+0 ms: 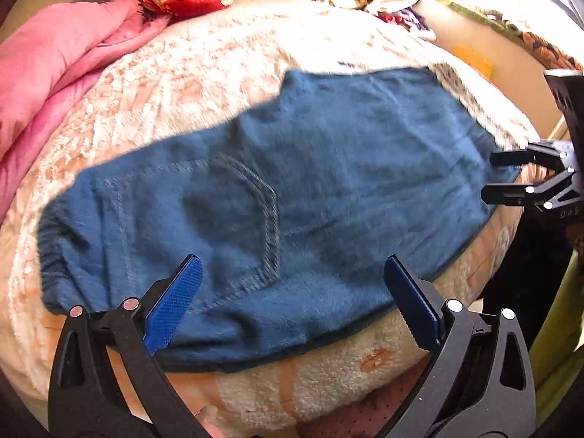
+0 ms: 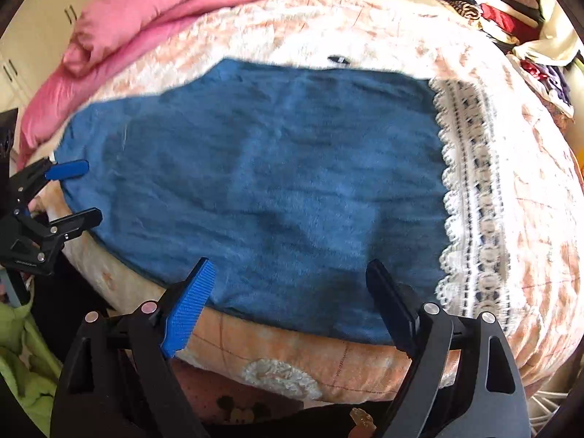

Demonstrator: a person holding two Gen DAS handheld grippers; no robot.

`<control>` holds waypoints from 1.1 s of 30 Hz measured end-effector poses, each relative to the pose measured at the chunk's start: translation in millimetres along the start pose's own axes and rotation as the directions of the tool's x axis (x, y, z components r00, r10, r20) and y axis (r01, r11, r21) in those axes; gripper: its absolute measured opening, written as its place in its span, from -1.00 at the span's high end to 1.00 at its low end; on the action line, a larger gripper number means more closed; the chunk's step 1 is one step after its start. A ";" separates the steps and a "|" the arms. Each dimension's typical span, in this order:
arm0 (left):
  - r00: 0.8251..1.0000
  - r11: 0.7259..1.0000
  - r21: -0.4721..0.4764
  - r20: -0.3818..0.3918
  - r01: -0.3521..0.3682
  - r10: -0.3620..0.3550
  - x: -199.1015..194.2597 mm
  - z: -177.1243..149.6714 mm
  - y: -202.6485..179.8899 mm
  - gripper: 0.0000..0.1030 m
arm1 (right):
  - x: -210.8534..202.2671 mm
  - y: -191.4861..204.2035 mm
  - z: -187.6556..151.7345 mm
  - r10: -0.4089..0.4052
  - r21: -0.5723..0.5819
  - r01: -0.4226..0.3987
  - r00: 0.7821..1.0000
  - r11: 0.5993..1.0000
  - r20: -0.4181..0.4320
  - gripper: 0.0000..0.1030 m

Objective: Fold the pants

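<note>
Bed [image 2: 365, 25] covered with a cream and peach plush blanket [image 1: 219, 73]. Pink quilt [image 1: 54, 58] bunched along its far left side. Mixed pile of clothes [image 2: 492, 7] at the far right corner. Lime green fabric [image 2: 22, 346] beside the bed's near edge.

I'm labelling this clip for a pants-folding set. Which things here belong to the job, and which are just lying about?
Job:
- blue pants, flat on the bed
- left gripper, open
- right gripper, open

Lying about:
- pink quilt
- pile of clothes
- patterned blanket underneath
- green cloth
</note>
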State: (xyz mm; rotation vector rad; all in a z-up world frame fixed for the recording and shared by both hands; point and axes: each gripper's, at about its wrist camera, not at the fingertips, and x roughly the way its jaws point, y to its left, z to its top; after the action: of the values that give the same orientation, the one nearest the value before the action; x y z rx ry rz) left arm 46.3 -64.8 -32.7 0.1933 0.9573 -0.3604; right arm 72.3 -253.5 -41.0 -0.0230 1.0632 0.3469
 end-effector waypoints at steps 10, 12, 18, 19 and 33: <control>0.998 0.998 -0.037 0.054 0.048 -0.045 1.0 45.6 7.3 -0.82 | -16.3 -18.1 19.6 -0.017 0.061 0.012 0.996 0.998 0.085 -0.63; 0.997 0.997 -0.034 0.051 0.063 -0.061 6.9 56.5 3.1 -0.82 | -15.2 -21.4 24.7 -0.017 0.064 0.011 0.996 0.998 0.092 -0.63; 0.993 0.993 -0.007 0.026 0.114 -0.114 39.2 85.5 -10.1 -0.81 | 3.1 -33.4 36.1 -0.025 0.085 0.019 0.998 0.996 0.065 -0.64; 0.993 0.994 0.001 0.010 0.114 -0.114 47.9 88.4 -12.0 -0.81 | 8.7 -35.7 36.1 -0.034 0.096 0.030 0.998 0.995 0.046 -0.64; 0.994 0.993 0.050 -0.016 0.107 -0.106 64.7 102.5 -29.3 -0.81 | -5.4 -53.7 24.2 -0.002 0.193 -0.018 0.995 0.981 0.104 -0.70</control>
State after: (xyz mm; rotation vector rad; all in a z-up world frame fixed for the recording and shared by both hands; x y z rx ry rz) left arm 147.0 -138.3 -28.3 0.1913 0.9745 -0.4819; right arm 106.1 -301.2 -32.4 0.1723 0.9907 0.2476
